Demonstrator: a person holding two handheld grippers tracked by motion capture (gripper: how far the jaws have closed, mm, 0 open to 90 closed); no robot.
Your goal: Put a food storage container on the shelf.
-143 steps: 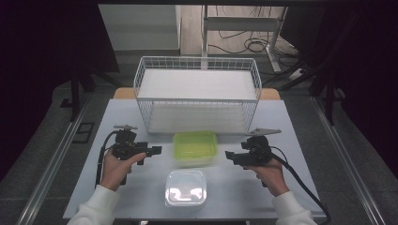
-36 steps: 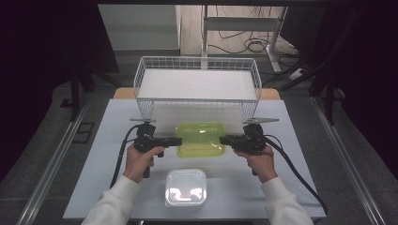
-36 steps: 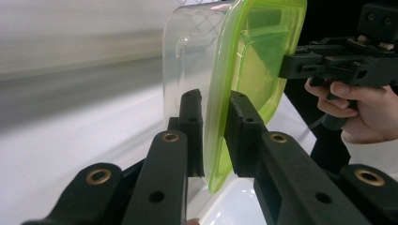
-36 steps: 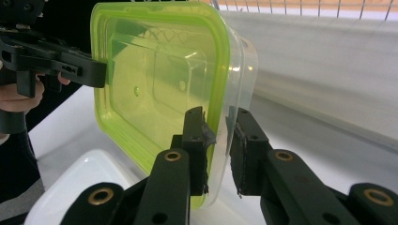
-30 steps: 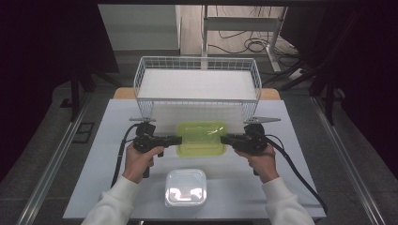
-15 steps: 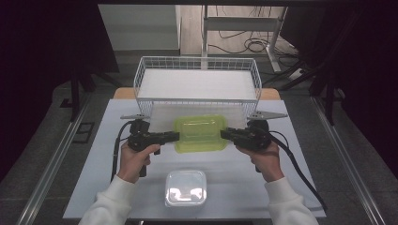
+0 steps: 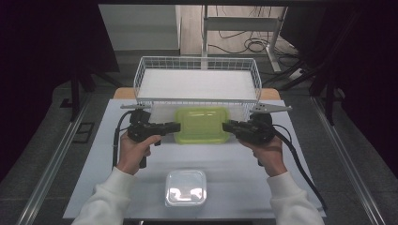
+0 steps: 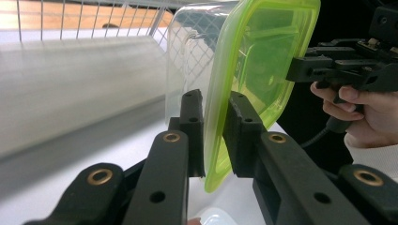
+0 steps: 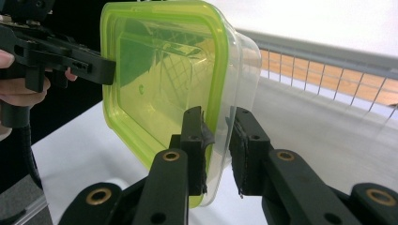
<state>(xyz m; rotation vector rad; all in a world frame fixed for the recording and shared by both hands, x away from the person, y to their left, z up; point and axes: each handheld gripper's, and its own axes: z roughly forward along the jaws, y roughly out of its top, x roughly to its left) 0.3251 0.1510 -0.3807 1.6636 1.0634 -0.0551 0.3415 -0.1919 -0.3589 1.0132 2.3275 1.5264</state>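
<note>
A clear food container with a lime-green lid (image 7: 202, 124) hangs level above the white table, just in front of the wire basket (image 7: 141, 79). My left gripper (image 7: 174, 126) is shut on its left rim and my right gripper (image 7: 226, 125) is shut on its right rim. In the left gripper view the jaws (image 8: 213, 105) clamp the green lid edge (image 8: 263, 51), with the right gripper (image 8: 300, 68) on the far side. In the right gripper view the jaws (image 9: 217, 122) pinch the rim of the container (image 9: 159, 65), and the left gripper (image 9: 101, 65) holds the opposite edge.
A second clear container with a clear lid (image 7: 186, 187) sits on the table near the front edge, between the person's forearms. The white wire basket with a white floor stands at the back of the table (image 7: 291, 183). Cables trail from both grippers.
Both grippers closed in on the green-lidded container from either side and gripped it. Over the last second they have raised it off the table, toward the basket's height.
</note>
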